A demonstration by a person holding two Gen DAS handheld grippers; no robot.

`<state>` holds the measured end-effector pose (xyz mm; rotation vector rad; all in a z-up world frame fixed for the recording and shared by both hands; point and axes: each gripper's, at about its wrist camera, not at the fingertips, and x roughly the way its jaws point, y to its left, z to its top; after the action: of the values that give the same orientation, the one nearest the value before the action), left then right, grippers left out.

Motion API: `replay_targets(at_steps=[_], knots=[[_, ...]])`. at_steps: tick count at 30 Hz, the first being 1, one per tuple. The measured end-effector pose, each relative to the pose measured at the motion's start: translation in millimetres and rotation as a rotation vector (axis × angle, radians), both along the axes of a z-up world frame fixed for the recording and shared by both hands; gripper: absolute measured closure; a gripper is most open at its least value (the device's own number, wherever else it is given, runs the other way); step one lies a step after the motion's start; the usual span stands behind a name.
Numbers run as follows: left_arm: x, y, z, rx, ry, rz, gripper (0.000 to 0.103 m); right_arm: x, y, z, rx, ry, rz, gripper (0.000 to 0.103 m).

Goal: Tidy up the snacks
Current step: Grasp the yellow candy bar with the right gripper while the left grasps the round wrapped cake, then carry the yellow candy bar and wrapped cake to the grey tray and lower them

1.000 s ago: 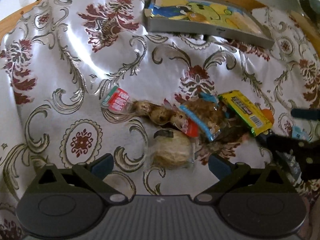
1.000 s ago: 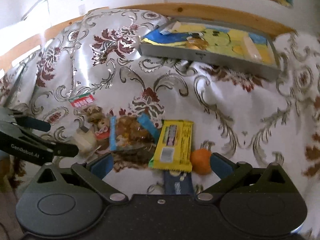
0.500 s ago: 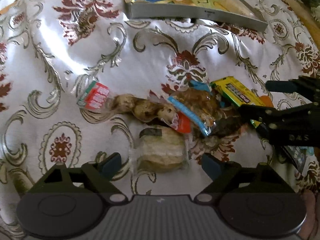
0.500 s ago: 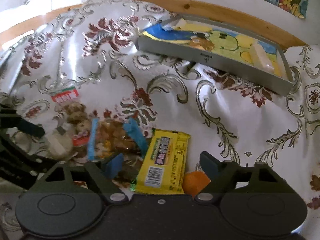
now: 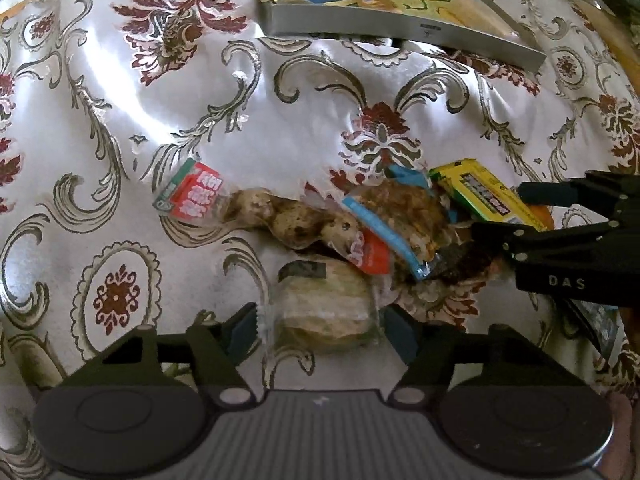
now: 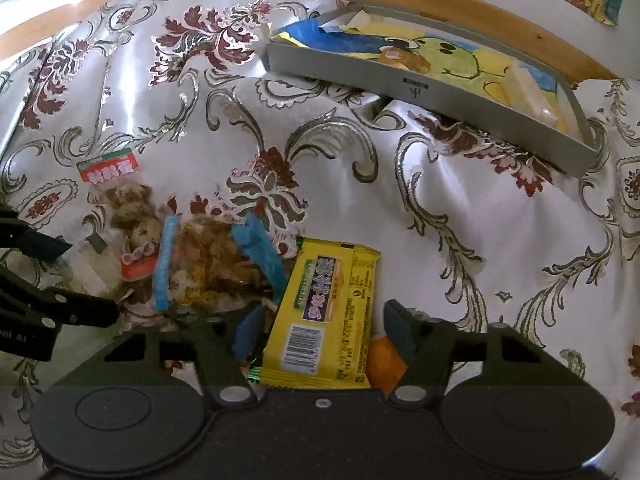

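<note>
A pile of snacks lies on the floral cloth. My left gripper is open, with its fingers on either side of a pale round cake in clear wrap. Beyond the cake lie a clear bag of brown balls with a red label and a blue-edged bag of brown snack. My right gripper is open around the near end of a yellow bar. An orange piece sits by its right finger. The right gripper also shows in the left wrist view, and the left gripper in the right wrist view.
A grey tray with a cartoon-print floor stands at the back, with a pale wrapped snack at its right end. A wooden edge runs behind it. The cloth is wrinkled and shiny, bare to the left of the pile.
Both grippers have moved in toward the pile. The left now straddles the pale cake and the right straddles the yellow bar. Both pairs of fingers stand a little narrower.
</note>
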<state>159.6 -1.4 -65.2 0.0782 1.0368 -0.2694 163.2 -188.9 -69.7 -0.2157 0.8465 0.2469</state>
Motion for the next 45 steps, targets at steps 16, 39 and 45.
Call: replay_targets(at_steps=[16,39,45], knots=[[-8.5,-2.2,0.5,-0.053,-0.004,-0.004,0.046,-21.5,11.3,7.8,0.035,0.022,0.023,0.052],[-30.8,-7.8,16.6,-0.215,-0.031,-0.030,0.050,-65.2,14.9,37.6,-0.104,-0.192,0.041,0.053],[-35.0,-7.3,26.3,-0.224,-0.105,-0.028,0.051,-69.6,15.3,43.2,-0.129,-0.263,0.037,0.053]])
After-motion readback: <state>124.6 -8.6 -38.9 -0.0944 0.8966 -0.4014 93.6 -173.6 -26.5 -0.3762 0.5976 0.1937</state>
